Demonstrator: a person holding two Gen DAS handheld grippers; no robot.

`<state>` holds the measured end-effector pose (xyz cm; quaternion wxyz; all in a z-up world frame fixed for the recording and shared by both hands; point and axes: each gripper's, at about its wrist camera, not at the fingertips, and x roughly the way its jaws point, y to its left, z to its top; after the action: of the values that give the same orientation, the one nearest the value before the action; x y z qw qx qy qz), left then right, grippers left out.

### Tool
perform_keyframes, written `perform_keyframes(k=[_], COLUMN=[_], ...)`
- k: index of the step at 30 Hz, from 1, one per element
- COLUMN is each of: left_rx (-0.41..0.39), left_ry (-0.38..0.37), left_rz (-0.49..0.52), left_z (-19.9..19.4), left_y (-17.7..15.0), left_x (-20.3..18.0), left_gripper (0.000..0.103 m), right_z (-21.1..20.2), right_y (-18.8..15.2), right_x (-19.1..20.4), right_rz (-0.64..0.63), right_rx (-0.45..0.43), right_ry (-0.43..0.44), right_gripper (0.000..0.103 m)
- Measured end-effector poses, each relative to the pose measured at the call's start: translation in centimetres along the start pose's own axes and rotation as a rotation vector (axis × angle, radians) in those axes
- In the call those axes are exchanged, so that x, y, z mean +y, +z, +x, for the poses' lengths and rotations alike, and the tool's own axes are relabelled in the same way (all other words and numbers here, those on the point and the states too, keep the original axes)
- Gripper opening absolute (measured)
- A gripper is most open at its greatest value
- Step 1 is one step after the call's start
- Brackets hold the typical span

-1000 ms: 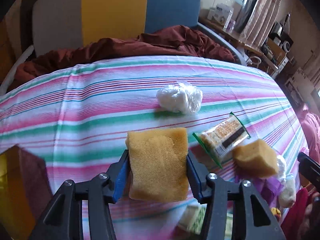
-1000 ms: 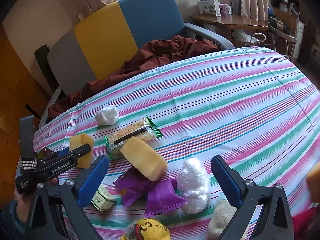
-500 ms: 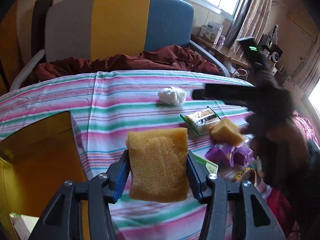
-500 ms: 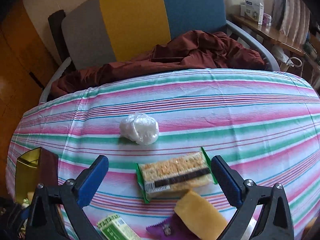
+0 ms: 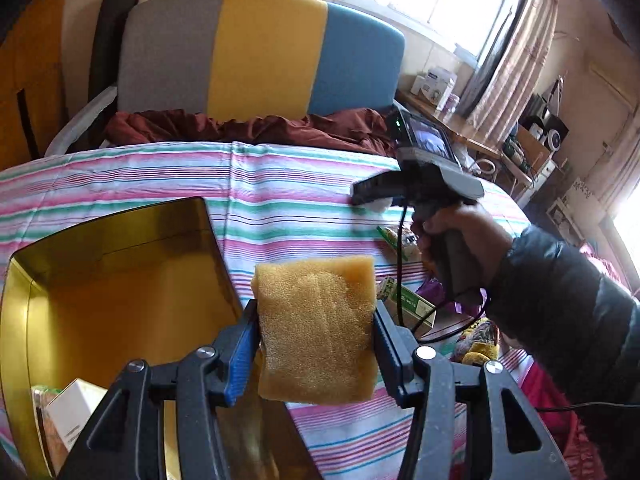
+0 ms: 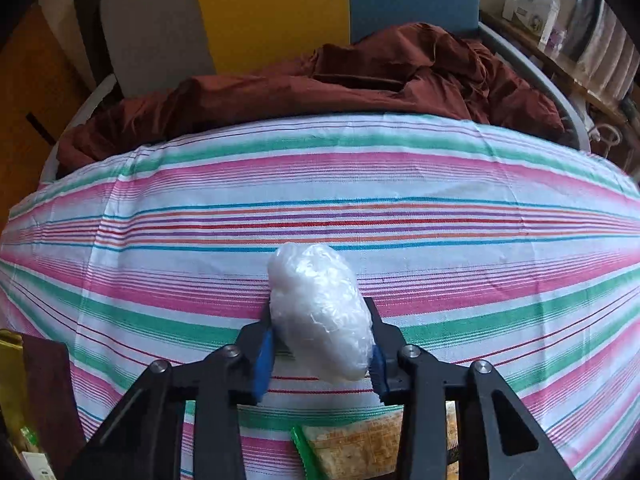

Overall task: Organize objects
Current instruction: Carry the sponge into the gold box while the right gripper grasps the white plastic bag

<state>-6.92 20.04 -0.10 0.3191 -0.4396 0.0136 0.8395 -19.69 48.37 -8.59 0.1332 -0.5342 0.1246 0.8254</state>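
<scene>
My left gripper (image 5: 315, 314) is shut on a yellow sponge (image 5: 316, 332), held in the air just right of an open gold tin (image 5: 108, 236) on the striped table. In the right wrist view my right gripper (image 6: 318, 312) has a white plastic-wrapped bundle (image 6: 316, 300) between its fingers. Its jaws are closing, and both blue pads touch the bundle's sides on the cloth. The left wrist view shows a hand in a dark sleeve (image 5: 452, 236) holding that gripper over the table's right part.
A snack bar in a green wrapper (image 6: 360, 448) lies just below the right gripper. A small green box (image 5: 408, 304) and purple packets lie right of the sponge. Boxes (image 5: 64, 404) sit inside the tin. A chair (image 5: 260, 52) with maroon cloth (image 6: 320, 80) stands behind.
The left gripper carried the sponge left and up, next to the tin. The right gripper moved over the snack bar to the white bundle, and its jaws went from wide open to closed around it.
</scene>
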Motion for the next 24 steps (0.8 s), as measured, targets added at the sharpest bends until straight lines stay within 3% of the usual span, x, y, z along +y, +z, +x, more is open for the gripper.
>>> perform_keyframes(k=[7, 15, 20, 24], left_rx=[-0.042, -0.127, -0.157, -0.105], left_ry=[0.015, 0.135, 0.205, 0.269], left_rz=[-0.067, -0.134, -0.164, -0.141], left_z=[-3.1, -8.6, -10.8, -9.4], left_y=[-0.7, -1.8, -2.3, -2.0], left_x=[3.2, 9.9, 14.7, 17.4], left_gripper=[0.053, 0.053, 0.054, 0.054], right_z=[-2.2, -4.9, -5.2, -5.1], right_y=[-4.9, -12.1, -13.2, -13.1], right_x=[3.3, 7.1, 6.8, 6.9], right_rz=[-0.096, -0.241, -0.251, -0.256], right_rx=[0.032, -0.006, -0.029, -0.038], right_ry=[0.083, 0.109, 0.100, 0.089], right_gripper=[0.037, 0.037, 0.037, 0.037])
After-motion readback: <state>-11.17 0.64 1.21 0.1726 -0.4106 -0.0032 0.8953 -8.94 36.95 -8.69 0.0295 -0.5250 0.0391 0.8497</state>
